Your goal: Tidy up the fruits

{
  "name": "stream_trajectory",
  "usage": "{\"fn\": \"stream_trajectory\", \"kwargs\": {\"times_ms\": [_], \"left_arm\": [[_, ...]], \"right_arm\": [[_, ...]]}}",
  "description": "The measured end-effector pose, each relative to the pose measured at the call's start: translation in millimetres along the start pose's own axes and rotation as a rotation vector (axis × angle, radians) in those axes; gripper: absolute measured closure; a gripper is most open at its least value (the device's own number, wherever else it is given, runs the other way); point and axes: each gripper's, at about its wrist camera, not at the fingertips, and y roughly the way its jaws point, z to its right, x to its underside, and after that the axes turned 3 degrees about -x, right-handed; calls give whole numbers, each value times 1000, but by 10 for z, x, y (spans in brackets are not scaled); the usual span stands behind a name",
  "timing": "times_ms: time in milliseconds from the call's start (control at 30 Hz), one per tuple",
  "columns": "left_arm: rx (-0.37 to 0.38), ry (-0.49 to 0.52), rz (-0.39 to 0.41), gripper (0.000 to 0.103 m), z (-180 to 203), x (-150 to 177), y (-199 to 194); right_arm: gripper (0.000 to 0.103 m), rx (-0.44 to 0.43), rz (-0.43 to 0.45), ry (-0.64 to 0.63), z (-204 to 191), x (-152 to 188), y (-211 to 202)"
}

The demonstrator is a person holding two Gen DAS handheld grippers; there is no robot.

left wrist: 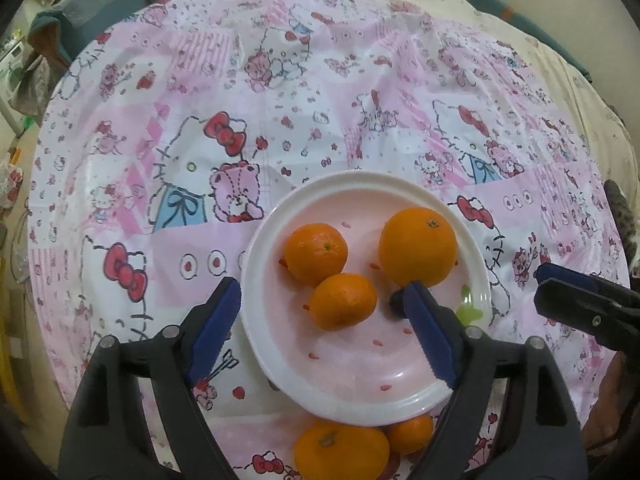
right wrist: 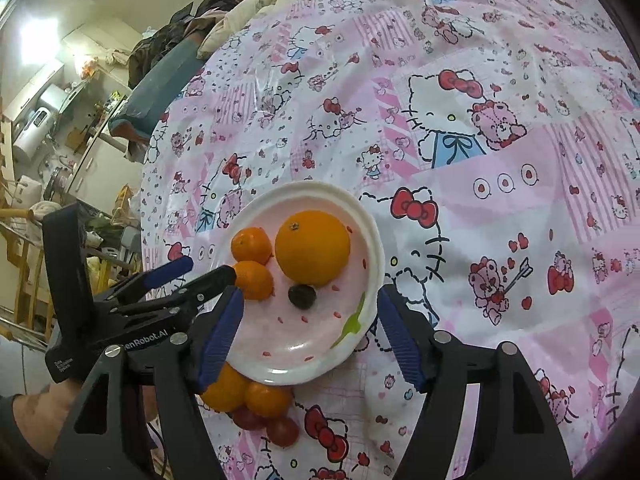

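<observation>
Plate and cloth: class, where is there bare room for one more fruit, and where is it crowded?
Free: the plate's near half, below the small dark fruit, and the cloth beyond the plate. Crowded: its far half with three oranges, and fruit piled at its near rim.

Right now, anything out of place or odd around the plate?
Nothing spilled or damaged. The plate holds one large orange, two mandarins and a small dark fruit. Still loose on the tablecloth by its near rim: two more mandarins and small red fruits.
</observation>
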Motion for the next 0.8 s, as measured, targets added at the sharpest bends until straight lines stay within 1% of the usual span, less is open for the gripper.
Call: {"fn": "stream_trajectory", "kwargs": {"times_ms": [133, 367, 533, 733, 800], "left_arm": [[-13, -8, 43, 22, -45, 50, -152], [-40, -20, 92, 22, -119, 135, -419], [-58, -21, 107, 22, -136, 266, -601], [-51, -62, 100, 22, -189, 454, -773], [-60, -64, 107, 22, -185, 513, -838]], "right_arm": [[31, 4, 14, -2, -63, 63, -95], [31, -2, 35, -25, -202, 190, -277], [31, -12, 42, -16, -243, 331, -387], [30, -11, 60, -29, -308, 498, -540], [30, -14, 64, -30, -320, 565, -588]]}}
